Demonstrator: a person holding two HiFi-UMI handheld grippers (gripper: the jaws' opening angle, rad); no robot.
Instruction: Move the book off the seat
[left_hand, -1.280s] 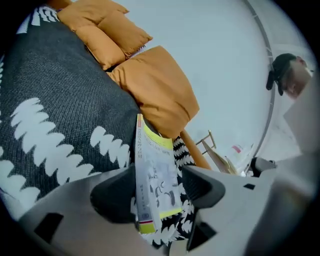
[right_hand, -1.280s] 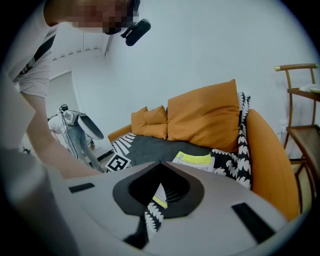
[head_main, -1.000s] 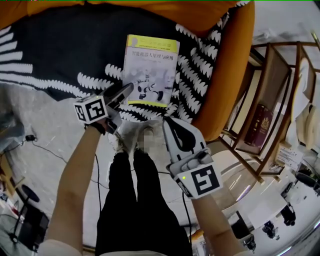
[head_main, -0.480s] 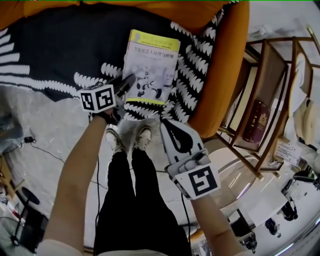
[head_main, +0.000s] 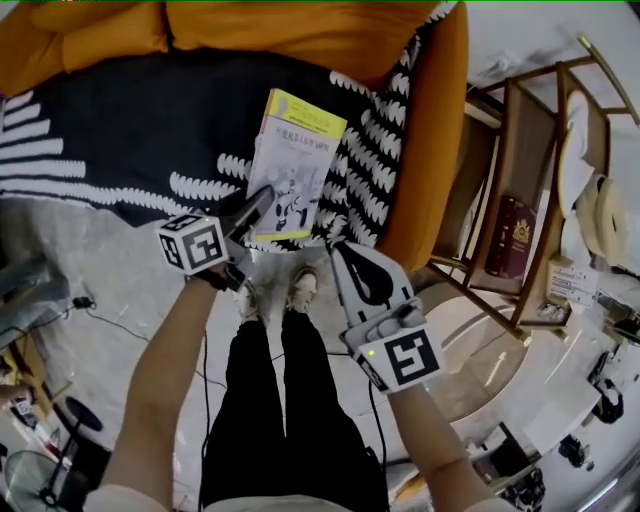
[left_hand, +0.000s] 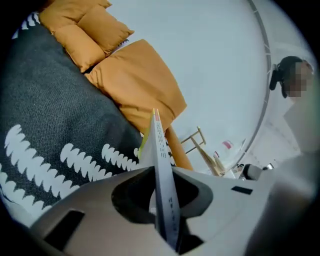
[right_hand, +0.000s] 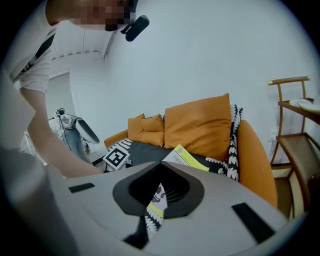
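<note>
Head view shows the left gripper (head_main: 262, 196) clamped on the near corner of the grey-and-white paperback book with a yellow top band (head_main: 297, 160). Its jaws have just closed, and the left gripper view confirms the hold: the book's thin edge stands upright between the two pads, pressed from both sides. The book hangs tilted over the seat of the orange upholstered sofa (head_main: 442, 150), above the dark grey throw blanket with white leaf print (head_main: 120, 120), toward the armrest end. Whether its far yellow end touches the blanket I cannot tell. The right gripper (head_main: 343, 252) hovers near the seat's front edge with its jaws together and nothing held. The step in hand looks like the lift, with the grasp made and the book not yet off the seat. Next, I judge, it must be carried past the seat edge and set down elsewhere, perhaps on the wooden side rack (head_main: 520, 190). That calls for a firm pinch, since a book held by one corner may sag or swing.
</note>
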